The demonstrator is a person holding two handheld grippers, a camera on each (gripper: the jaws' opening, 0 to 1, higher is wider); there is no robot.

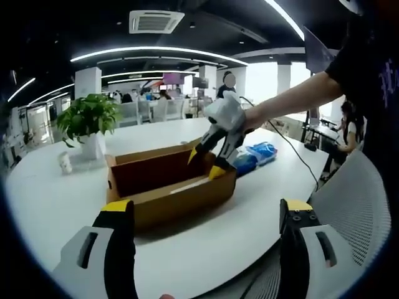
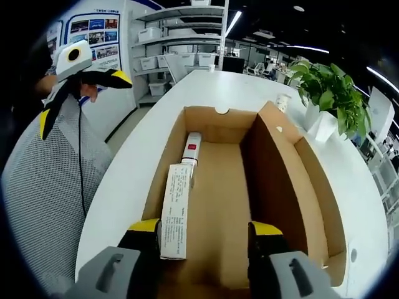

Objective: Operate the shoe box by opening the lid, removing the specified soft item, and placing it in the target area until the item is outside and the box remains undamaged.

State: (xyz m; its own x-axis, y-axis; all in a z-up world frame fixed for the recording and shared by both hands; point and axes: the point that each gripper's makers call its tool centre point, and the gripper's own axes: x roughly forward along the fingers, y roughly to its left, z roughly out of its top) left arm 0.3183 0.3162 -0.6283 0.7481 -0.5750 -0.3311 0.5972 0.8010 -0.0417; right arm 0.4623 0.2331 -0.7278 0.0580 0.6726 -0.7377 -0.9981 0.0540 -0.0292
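Blue soft item (image 1: 254, 156) on table beside R fingers (image 1: 217, 172), both grippers' fingers apart, empty.

both grippers' fingers (image 1: 118, 215) spread, holding nothing

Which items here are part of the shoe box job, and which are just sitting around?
Job:
shoe box, lid open
blue soft item, already out on the table
left tool, right tool

Lying about:
potted plant
paper cup
mesh chair
long white carton in the box
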